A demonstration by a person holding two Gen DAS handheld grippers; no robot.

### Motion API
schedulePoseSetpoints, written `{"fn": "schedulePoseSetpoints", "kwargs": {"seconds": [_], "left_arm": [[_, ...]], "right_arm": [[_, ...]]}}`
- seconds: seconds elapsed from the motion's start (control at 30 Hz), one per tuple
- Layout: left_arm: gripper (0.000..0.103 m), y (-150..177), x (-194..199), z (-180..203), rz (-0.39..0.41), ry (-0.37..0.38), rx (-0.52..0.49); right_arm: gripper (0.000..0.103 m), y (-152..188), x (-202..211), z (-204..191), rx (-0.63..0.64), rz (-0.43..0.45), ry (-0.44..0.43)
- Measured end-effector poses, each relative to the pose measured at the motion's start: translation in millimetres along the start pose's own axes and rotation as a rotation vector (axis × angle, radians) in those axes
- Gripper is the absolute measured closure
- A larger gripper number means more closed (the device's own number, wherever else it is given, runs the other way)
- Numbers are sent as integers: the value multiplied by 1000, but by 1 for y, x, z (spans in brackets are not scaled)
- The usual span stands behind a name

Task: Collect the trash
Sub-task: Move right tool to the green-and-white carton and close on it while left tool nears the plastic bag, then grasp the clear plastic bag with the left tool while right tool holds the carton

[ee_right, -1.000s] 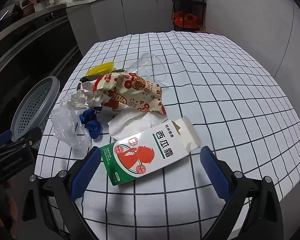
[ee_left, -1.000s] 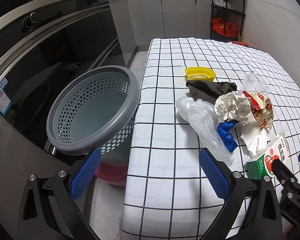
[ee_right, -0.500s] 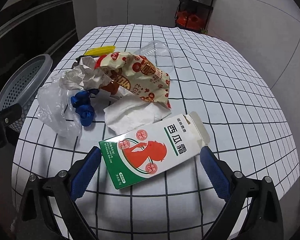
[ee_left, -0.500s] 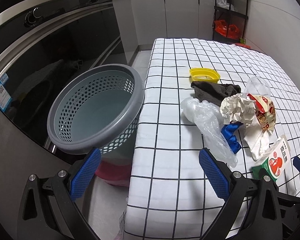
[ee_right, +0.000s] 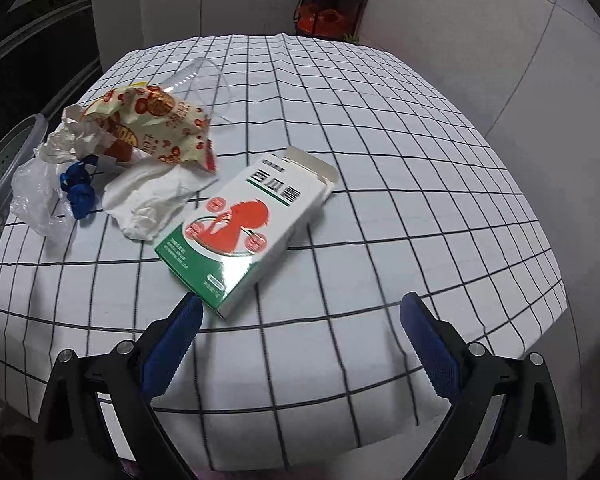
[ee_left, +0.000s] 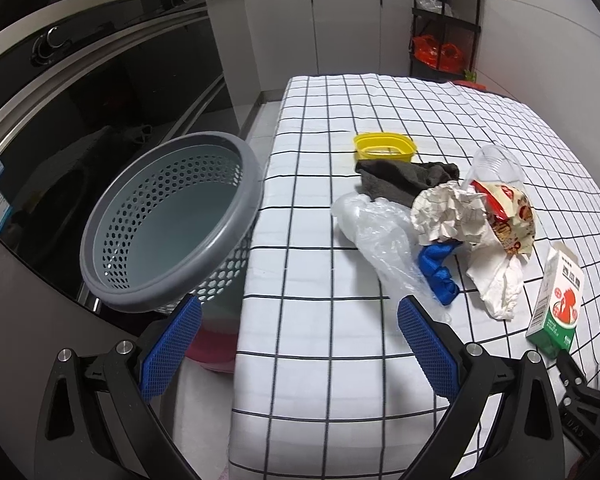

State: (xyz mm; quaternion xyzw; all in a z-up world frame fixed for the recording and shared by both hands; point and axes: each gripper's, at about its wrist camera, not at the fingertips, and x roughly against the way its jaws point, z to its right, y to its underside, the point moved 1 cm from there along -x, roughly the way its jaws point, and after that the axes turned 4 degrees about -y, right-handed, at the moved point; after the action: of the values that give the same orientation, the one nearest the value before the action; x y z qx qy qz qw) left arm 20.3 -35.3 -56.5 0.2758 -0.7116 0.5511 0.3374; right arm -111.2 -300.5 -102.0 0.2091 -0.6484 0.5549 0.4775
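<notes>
Trash lies in a loose heap on the checked surface (ee_left: 340,208), with the grey perforated basket (ee_left: 168,220) standing just off its left edge, apparently empty. The right gripper (ee_right: 300,320) hovers low over the green-and-white carton (ee_right: 248,228), its fingers spread wide and holding nothing; the carton's near corner sits just ahead of the left finger, not yet between the two. The left gripper (ee_left: 298,324) hangs over the near edge of the surface beside the basket, fingers equally wide apart and empty. The carton lies flat with its top flap open, so it is probably empty: light, stiff along its edges but easy to crush at the open end. Gripping across the two long sides near the closed green end looks soundest. Beyond it lie a crumpled white tissue (ee_right: 148,200), a printed snack wrapper (ee_right: 152,120), a clear plastic bag (ee_left: 380,236), a blue scrap (ee_left: 438,268) and a clear cup (ee_right: 202,84), all soft, slippery or flimsy.
</notes>
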Motion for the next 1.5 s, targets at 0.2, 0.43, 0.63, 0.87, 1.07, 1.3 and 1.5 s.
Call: {"fn": "schedulePoseSetpoints", "kwargs": {"seconds": [0.2, 0.43, 0.63, 0.87, 1.07, 1.3, 1.5], "left_arm": [[7, -1, 0, 4, 2, 6, -11], [7, -3, -6, 3, -10, 8, -3], [7, -4, -9, -1, -6, 12, 15], [7, -4, -12, 0, -4, 15, 14], [7, -5, -14, 5, -4, 33, 6], [6, -7, -13, 9, 3, 41, -2], [6, -7, -10, 8, 9, 53, 2]], "right_arm": [[8, -4, 7, 17, -49, 17, 0], [8, -23, 7, 5, -96, 40, -109], [8, -39, -13, -9, -122, 20, -141], [8, -47, -30, -11, -134, 4, -114], [9, -46, -35, -12, -125, 5, -126], [48, -44, -42, -13, -115, -22, -162], [50, -44, -27, -13, -104, 41, -183]]}}
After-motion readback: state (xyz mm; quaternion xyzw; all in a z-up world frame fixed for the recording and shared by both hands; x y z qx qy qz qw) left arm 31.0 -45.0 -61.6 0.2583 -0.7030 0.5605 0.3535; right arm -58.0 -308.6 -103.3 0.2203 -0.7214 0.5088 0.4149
